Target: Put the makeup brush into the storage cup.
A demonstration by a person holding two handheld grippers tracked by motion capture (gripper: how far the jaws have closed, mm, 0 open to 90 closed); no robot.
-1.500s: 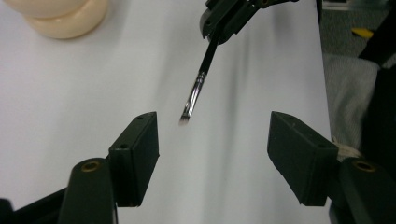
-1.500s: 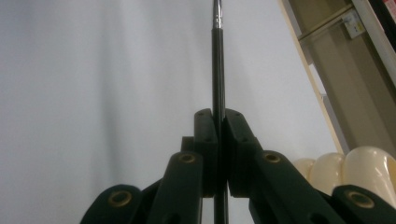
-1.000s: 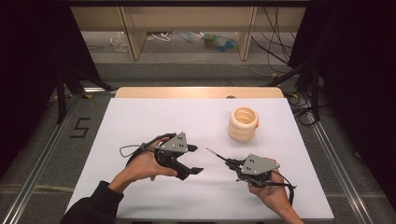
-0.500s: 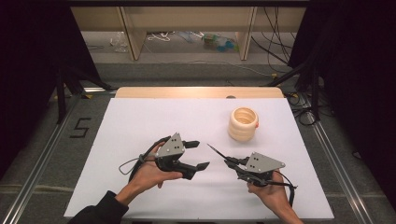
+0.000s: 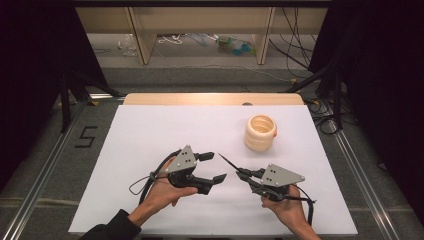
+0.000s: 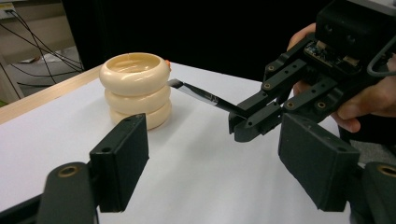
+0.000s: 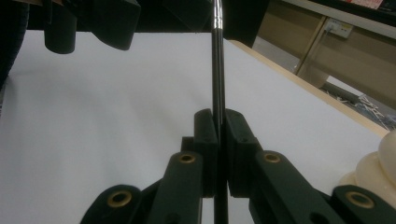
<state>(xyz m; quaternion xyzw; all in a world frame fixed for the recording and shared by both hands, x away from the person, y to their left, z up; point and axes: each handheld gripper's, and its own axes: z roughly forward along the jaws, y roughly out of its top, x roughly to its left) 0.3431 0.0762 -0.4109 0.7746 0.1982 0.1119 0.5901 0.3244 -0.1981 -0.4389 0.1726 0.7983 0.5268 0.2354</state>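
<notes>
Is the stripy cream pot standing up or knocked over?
Standing up. The cream pot sits flat on the white table, its round opening facing upward.

The left hand comes in from the near edge and holds the left gripper low and roughly level, its jaws spread wide with nothing between them, pointing toward the right gripper. The right hand grips its tool from below; those jaws are pressed together on a thin black brush, which sticks out straight ahead of the tips toward the left gripper's open jaws.
</notes>
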